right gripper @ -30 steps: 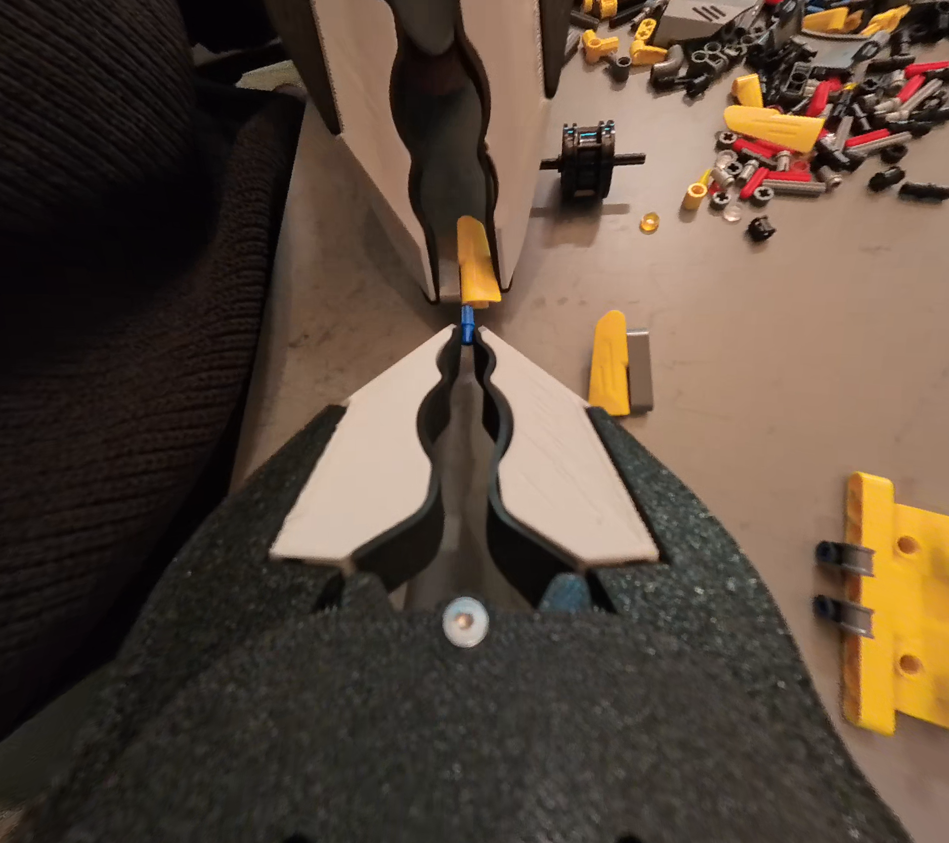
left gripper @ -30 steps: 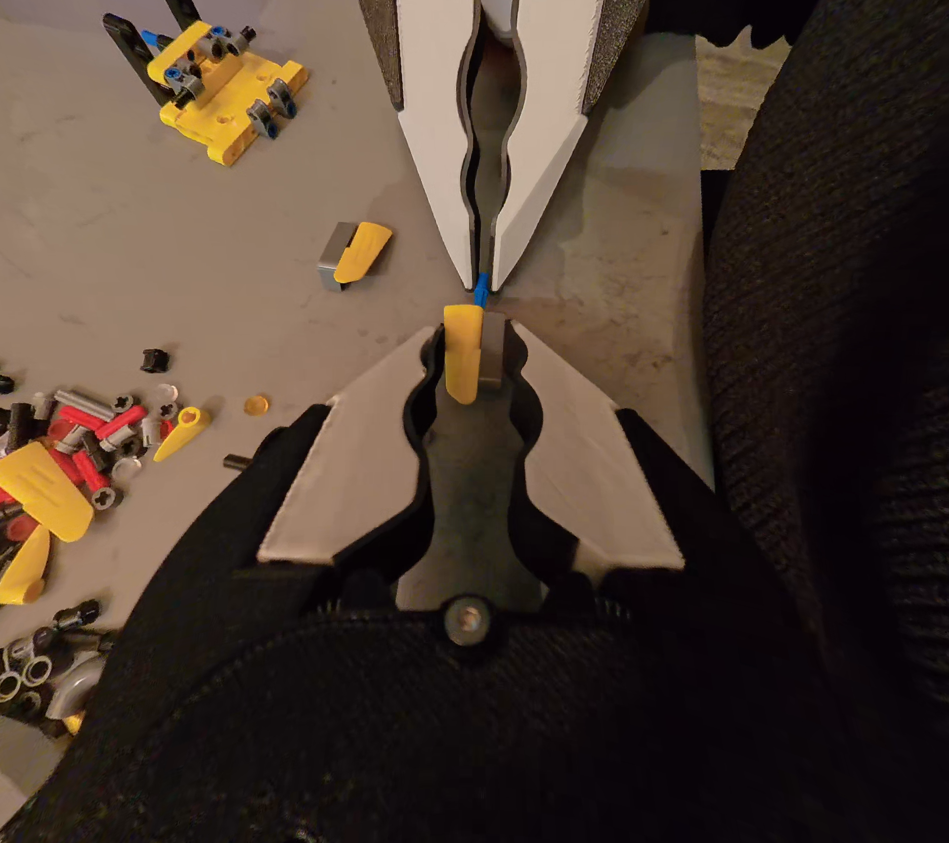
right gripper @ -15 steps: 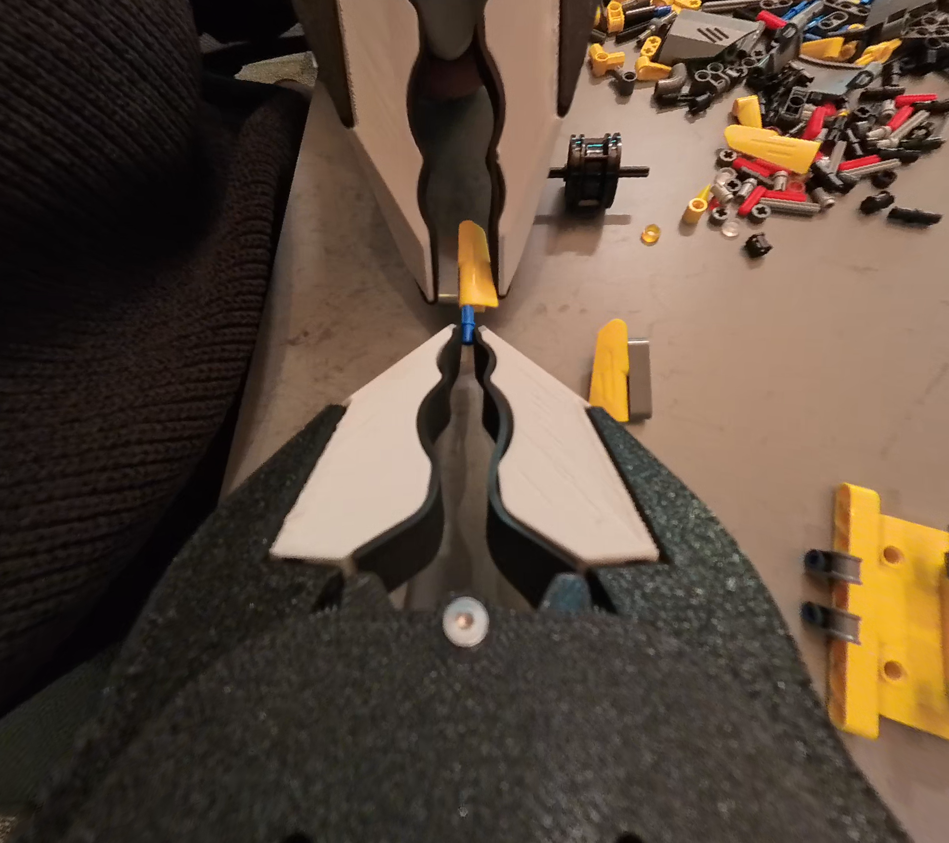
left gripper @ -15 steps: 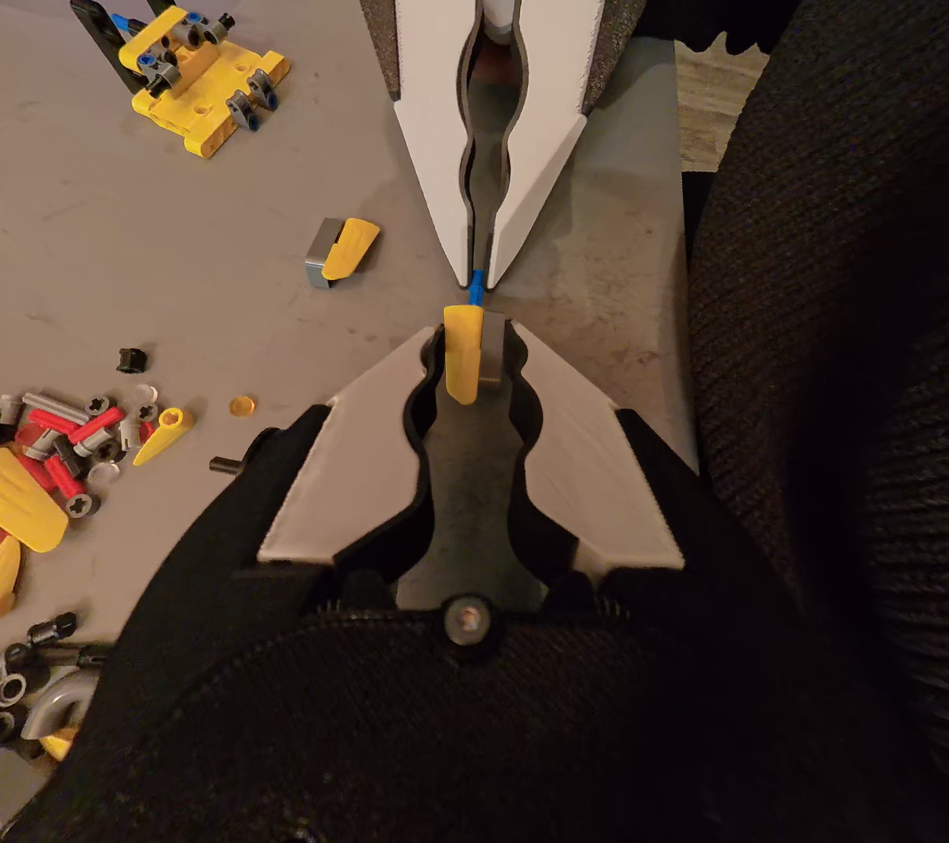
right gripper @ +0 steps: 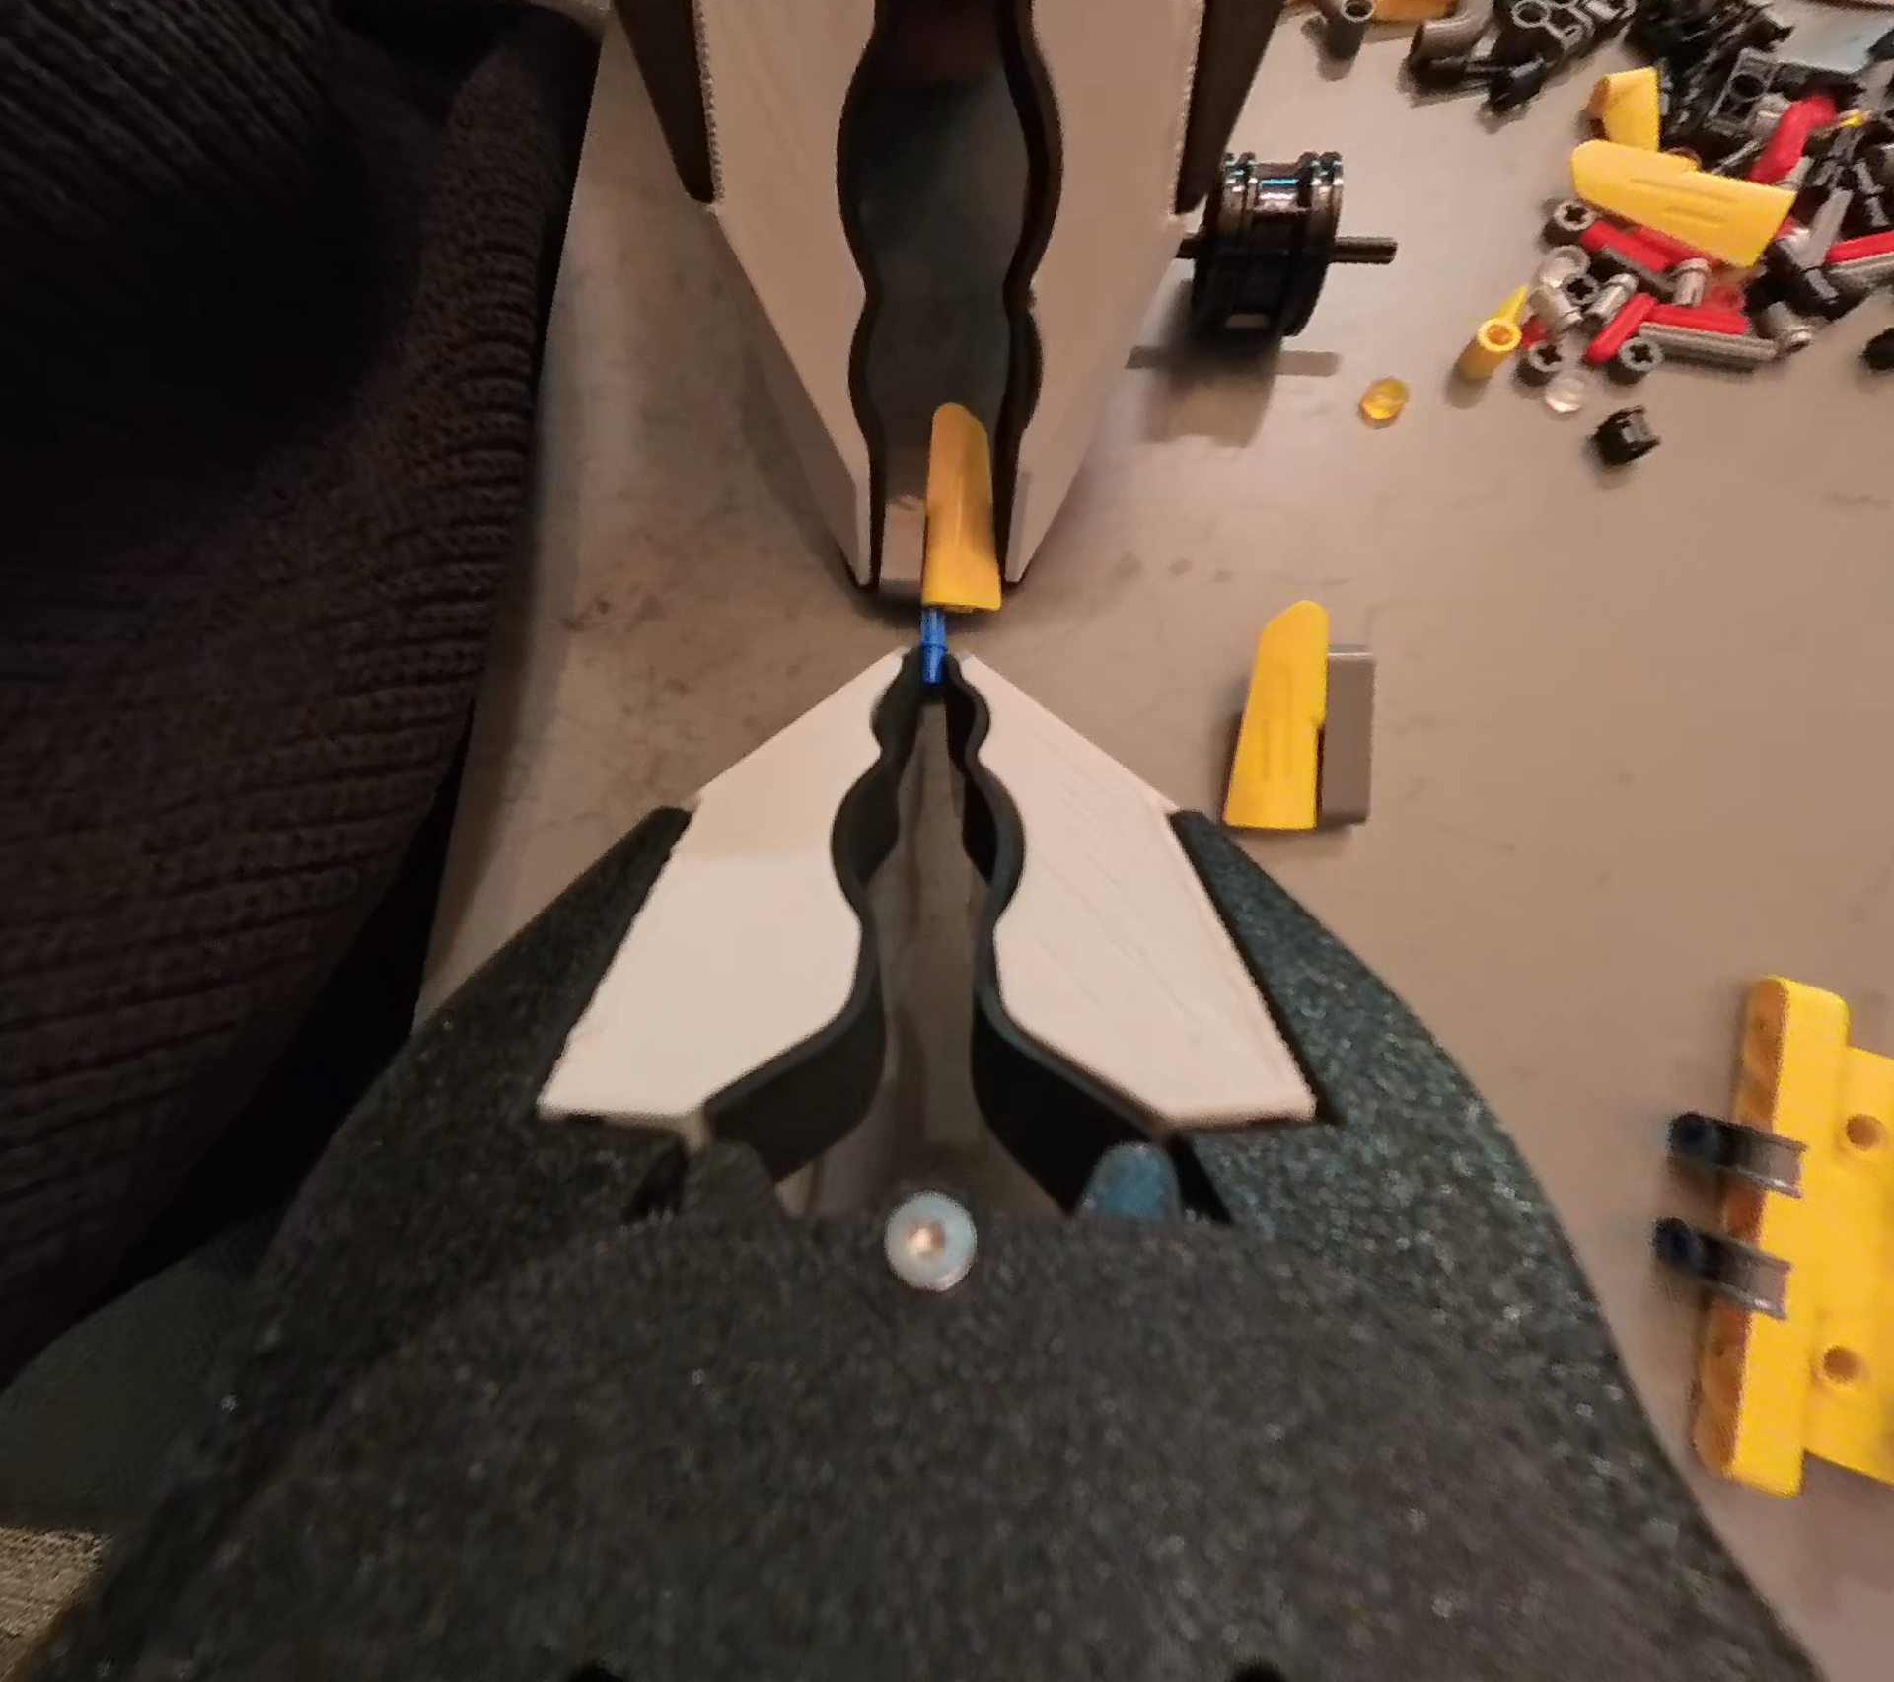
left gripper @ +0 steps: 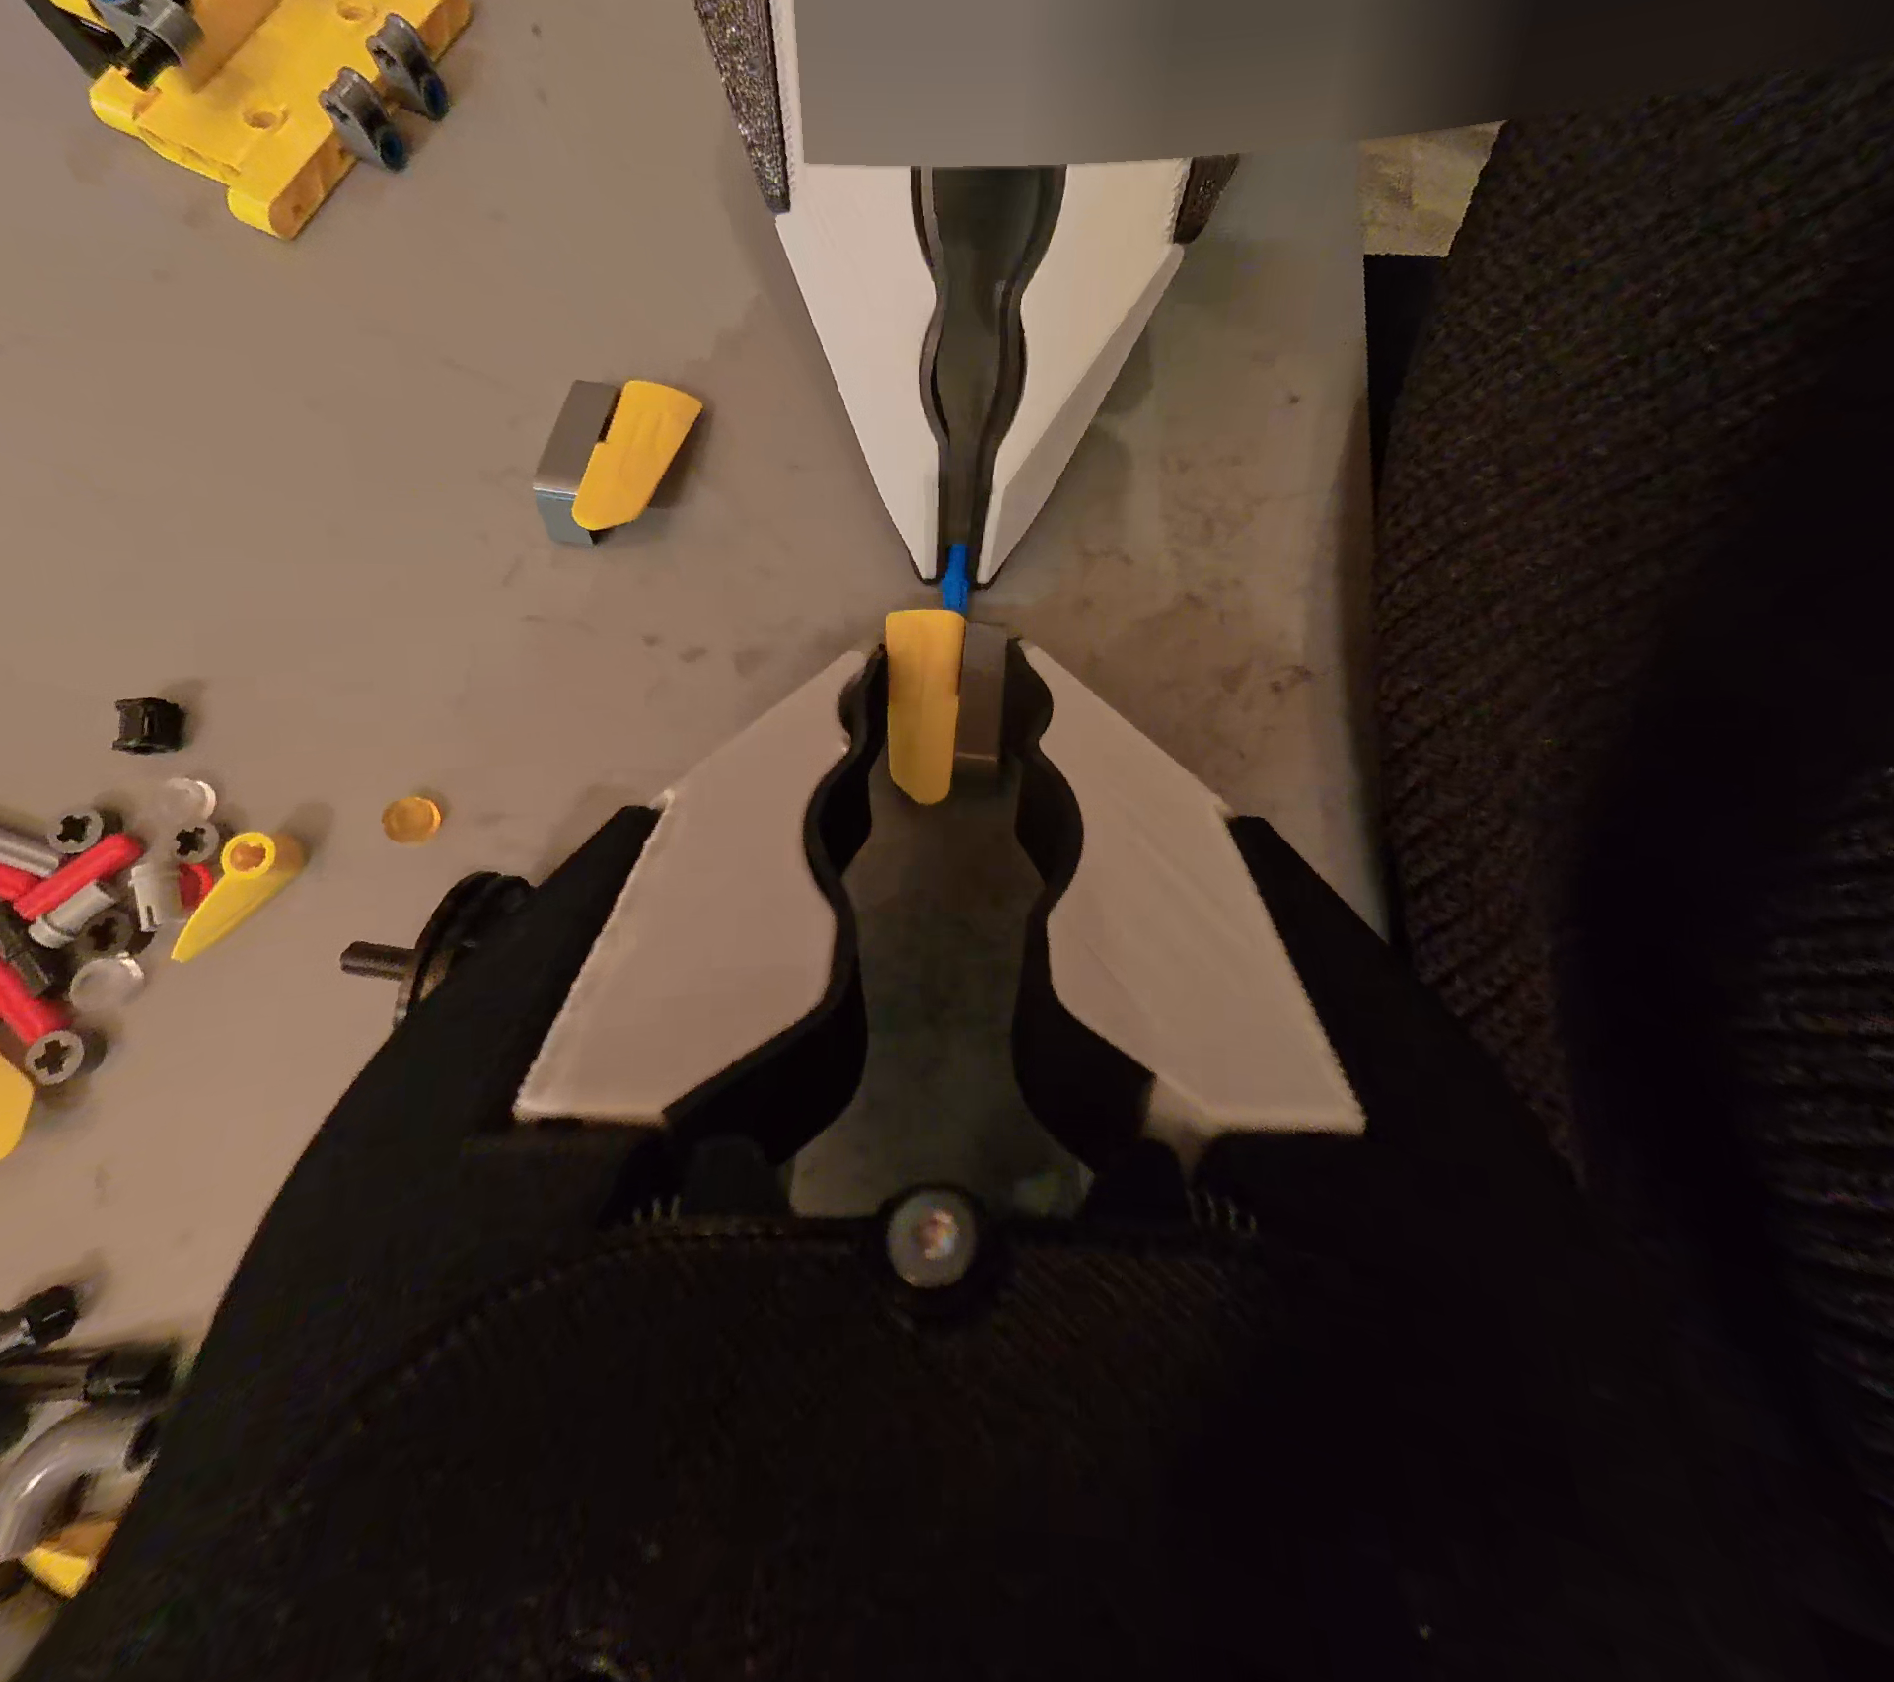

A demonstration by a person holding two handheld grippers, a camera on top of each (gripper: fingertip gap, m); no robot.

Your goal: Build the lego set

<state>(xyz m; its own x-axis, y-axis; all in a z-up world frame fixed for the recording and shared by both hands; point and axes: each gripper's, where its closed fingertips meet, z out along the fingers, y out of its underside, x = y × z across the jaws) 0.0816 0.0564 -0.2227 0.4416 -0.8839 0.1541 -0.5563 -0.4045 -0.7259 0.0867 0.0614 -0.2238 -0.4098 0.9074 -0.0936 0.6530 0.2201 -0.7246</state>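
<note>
**Blue pin meets yellow-and-grey piece, tip to tip**

While the left gripper [left gripper: 938,659] has its jaws closed on a yellow-and-grey brick piece [left gripper: 938,705], the right gripper [right gripper: 928,664] pinches a blue pin [right gripper: 932,644], jaws nearly together. The pin tip touches the piece's end, above the bench [left gripper: 410,505]. Risk: slight misalignment could cock the pin or twist it from the thin grip.

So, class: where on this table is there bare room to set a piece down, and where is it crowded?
Bare table lies between the yellow-and-grey piece, the yellow plate and the black wheel hub. The loose-parts pile is crowded.
</note>
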